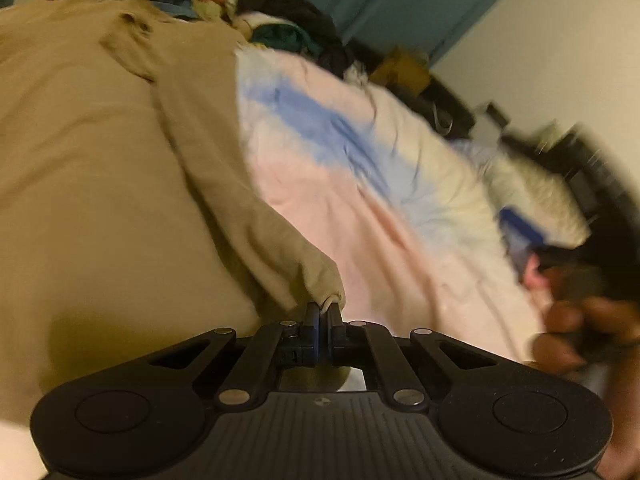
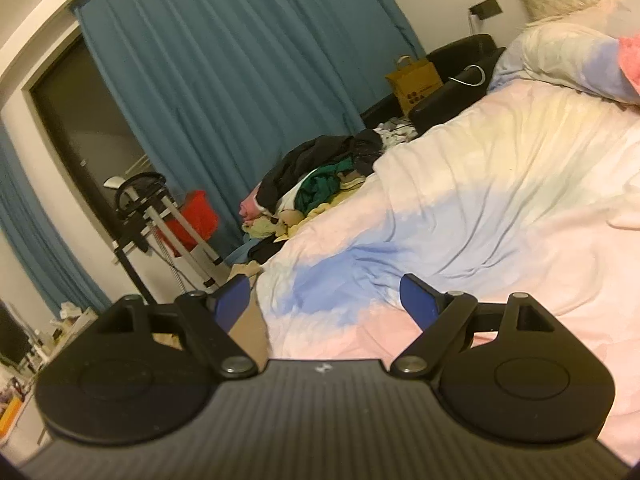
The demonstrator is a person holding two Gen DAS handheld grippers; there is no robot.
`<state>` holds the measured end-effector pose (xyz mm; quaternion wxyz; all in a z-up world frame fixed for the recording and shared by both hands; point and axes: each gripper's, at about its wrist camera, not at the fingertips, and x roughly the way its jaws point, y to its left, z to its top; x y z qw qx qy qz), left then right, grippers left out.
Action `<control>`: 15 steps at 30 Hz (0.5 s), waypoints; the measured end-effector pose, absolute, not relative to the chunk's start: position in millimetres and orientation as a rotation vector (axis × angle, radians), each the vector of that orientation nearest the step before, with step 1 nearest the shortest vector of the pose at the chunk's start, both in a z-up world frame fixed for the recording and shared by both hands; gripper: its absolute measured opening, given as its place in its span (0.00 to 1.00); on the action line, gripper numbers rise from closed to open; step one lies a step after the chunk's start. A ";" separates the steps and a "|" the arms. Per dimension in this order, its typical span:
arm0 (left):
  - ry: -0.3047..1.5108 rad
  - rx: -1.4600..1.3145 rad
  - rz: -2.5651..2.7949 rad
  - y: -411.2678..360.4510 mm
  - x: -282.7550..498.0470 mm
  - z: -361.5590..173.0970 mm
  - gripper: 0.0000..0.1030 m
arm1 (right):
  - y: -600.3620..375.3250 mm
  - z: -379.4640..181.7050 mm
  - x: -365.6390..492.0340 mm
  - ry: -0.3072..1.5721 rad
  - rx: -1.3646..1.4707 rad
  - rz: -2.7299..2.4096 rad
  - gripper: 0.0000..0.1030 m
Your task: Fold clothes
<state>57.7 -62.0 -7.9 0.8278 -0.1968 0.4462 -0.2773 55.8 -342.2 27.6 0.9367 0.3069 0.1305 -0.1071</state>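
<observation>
Fold in its opening stage: one sleeve cuff gripped, no fold yet visible.

The left gripper [image 1: 323, 312] has its fingers pinched tight on the cuff [image 1: 326, 280] of the tan top [image 1: 80, 152], which lies spread over the near left part of the bed cover [image 1: 360, 220]; the sleeve [image 1: 224, 168] runs diagonally from the collar area at far left down to the grip. The body of the top appears flat and unfolded; judged from this, the sleeve has yet to be laid across the body, and every later fold remains. The right gripper [image 2: 326, 300] has its fingers spread wide with nothing between them, above the cover to the right. A pile [image 2: 316, 184] of unsorted clothes sits at the far edge of the bed, so further items probably remain.
</observation>
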 end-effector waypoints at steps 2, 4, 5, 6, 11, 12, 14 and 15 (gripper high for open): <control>0.960 -0.527 -0.588 -24.5 54.1 -7.4 0.03 | -336.0 28.5 58.6 0.279 0.614 -0.198 0.81; 0.978 -0.585 -0.567 3.2 53.6 -15.3 0.02 | -327.9 29.0 62.0 0.295 0.601 -0.170 0.81; 0.991 -0.581 -0.535 15.4 54.5 -21.9 0.03 | -323.0 29.0 63.4 0.304 0.592 -0.158 0.81; 1.020 -0.584 -0.496 25.4 56.6 -30.7 0.03 | -317.2 28.9 64.7 0.315 0.581 -0.146 0.81; 1.126 -0.697 -0.389 60.1 67.4 -68.7 0.24 | -288.4 28.5 71.5 0.368 0.526 -0.079 0.81; 1.116 -0.702 -0.384 61.5 69.2 -68.9 0.38 | -284.0 28.6 72.8 0.375 0.511 -0.073 0.81; 1.092 -0.699 -0.387 61.3 73.5 -66.5 0.53 | -275.4 28.0 76.6 0.392 0.481 -0.068 0.81; 1.080 -0.692 -0.398 59.7 76.8 -64.9 0.55 | -271.8 27.4 78.7 0.400 0.469 -0.067 0.81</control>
